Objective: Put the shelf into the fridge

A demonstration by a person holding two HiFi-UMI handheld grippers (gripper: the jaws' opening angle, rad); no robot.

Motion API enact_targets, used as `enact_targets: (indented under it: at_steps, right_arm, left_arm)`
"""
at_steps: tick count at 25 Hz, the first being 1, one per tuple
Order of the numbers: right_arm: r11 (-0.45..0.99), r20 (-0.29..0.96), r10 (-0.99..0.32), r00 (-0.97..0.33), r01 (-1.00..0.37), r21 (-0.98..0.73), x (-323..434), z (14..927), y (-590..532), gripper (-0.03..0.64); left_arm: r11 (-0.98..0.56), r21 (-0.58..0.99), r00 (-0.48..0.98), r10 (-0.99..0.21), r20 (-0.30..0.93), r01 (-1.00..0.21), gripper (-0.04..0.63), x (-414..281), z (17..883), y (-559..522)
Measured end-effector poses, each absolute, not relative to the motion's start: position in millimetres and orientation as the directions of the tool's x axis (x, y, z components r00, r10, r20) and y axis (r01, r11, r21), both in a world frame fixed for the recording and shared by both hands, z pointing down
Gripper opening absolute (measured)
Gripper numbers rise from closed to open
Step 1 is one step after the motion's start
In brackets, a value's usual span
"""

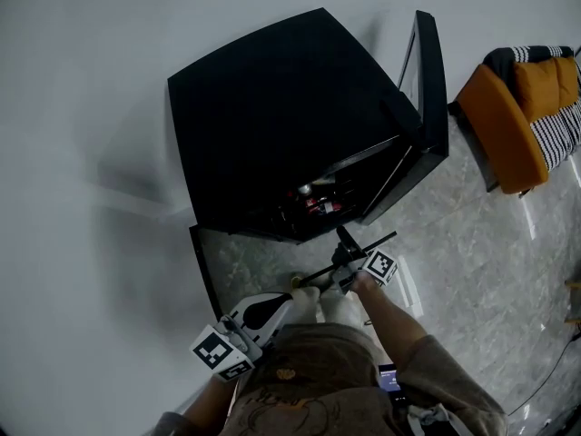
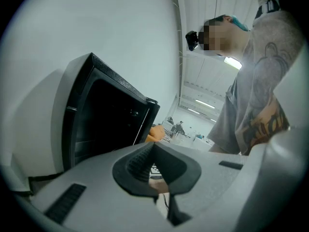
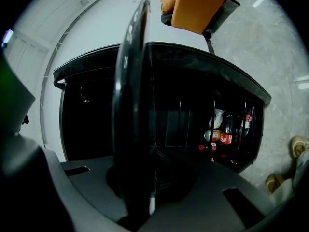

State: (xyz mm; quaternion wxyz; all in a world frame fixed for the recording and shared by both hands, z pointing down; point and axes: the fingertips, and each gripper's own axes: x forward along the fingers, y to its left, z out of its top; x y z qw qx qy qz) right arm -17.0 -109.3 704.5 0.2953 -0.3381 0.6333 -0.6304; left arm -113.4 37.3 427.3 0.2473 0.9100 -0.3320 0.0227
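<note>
The black fridge (image 1: pixel 272 125) stands against the white wall with its door (image 1: pixel 427 80) swung open to the right. The shelf (image 1: pixel 363 251), a thin dark-framed panel, shows edge-on in front of the opening. My right gripper (image 1: pixel 348 269) is shut on its near edge. In the right gripper view the shelf (image 3: pixel 133 105) rises upright between the jaws, with the dark fridge (image 3: pixel 193 100) behind it. My left gripper (image 1: pixel 300 291) is low, just left of the shelf's end. In the left gripper view its pads (image 2: pixel 145 163) are together, with nothing visible between them.
Bottles and cans (image 3: pixel 224 132) sit low inside the fridge, also seen as bottles (image 1: pixel 318 203) from above. An orange-cushioned chair (image 1: pixel 517 116) stands right of the door. The floor (image 1: pixel 472 262) is pale marble. A pair of shoes (image 3: pixel 293 146) lies near the fridge.
</note>
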Motion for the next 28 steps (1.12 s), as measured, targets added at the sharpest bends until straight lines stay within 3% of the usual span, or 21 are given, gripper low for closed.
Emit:
enact_targets:
  at_steps: [6, 13, 28]
  right_arm:
    - [0.003, -0.001, -0.803, -0.596, -0.001, -1.000, -20, 697, -113, 0.026]
    - [-0.038, 0.034, -0.810, -0.585, -0.006, -0.999, -22, 714, -117, 0.026]
    - [-0.020, -0.009, -0.819, -0.574, 0.044, -0.999, -29, 718, -132, 0.026]
  left_arm:
    - [-0.634, 0.442, 0.761, -0.612, 0.214, -0.634, 0.006, -120, 432, 37]
    - [-0.622, 0.444, 0.752, -0.620, 0.224, -0.645, 0.006, -123, 435, 35]
    - [-0.594, 0.465, 0.739, -0.630, 0.240, -0.657, 0.006, -123, 441, 34]
